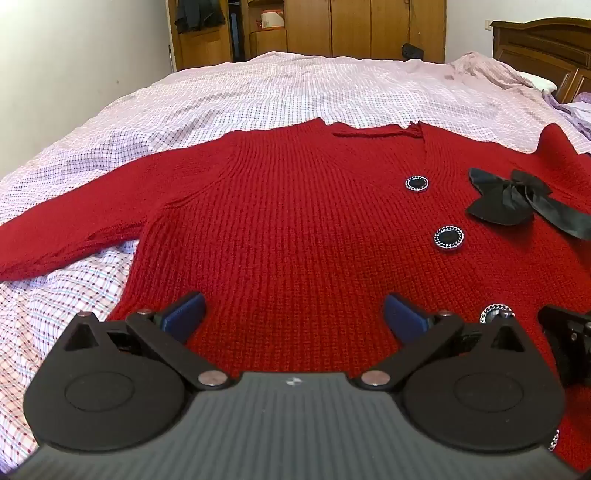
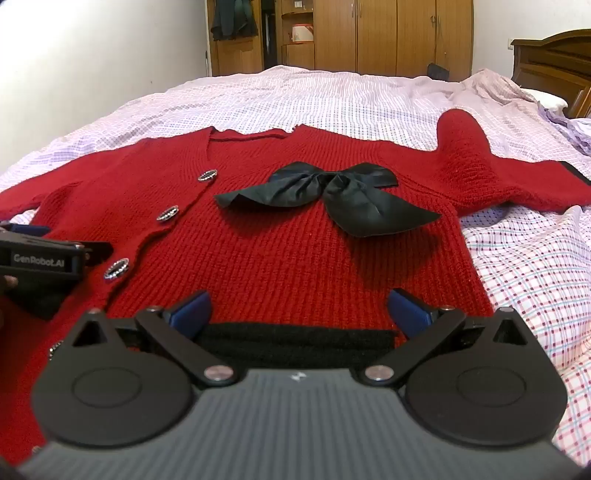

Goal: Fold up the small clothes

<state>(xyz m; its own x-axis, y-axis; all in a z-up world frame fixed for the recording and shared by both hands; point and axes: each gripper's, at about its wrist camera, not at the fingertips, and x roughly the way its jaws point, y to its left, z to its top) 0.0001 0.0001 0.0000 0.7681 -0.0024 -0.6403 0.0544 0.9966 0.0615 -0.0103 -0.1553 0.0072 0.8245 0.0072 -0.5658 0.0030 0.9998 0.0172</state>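
Red knit cardigan (image 1: 295, 221) spread flat, front up, on a bed (image 1: 258, 92) covered in a pink-and-white checked sheet. Neckline toward the far side, black-trimmed hem (image 2: 295, 341) nearest the cameras. Sleeves stretched out to either side; right sleeve (image 2: 498, 173) humped up near the shoulder, black cuff at its end. Black satin bow (image 2: 325, 195) lying on the chest, to the right of the button line. Dark round buttons with silvery rims (image 1: 448, 237) running down the centre front.

Left claw (image 1: 294, 314) wide open, nothing between the blue pads (image 1: 186, 314), hovering over the lower left panel of the cardigan; contact with the knit cannot be told. Right claw (image 2: 299, 310) likewise wide open and empty, blue pads (image 2: 408, 308) straddling the black hem on the right panel. Body of the left claw also seen at the left edge of the right wrist view, just beside the button line.

Wooden wardrobe (image 1: 351, 29) beyond the bed, dark wooden headboard (image 1: 546, 48) at far right.
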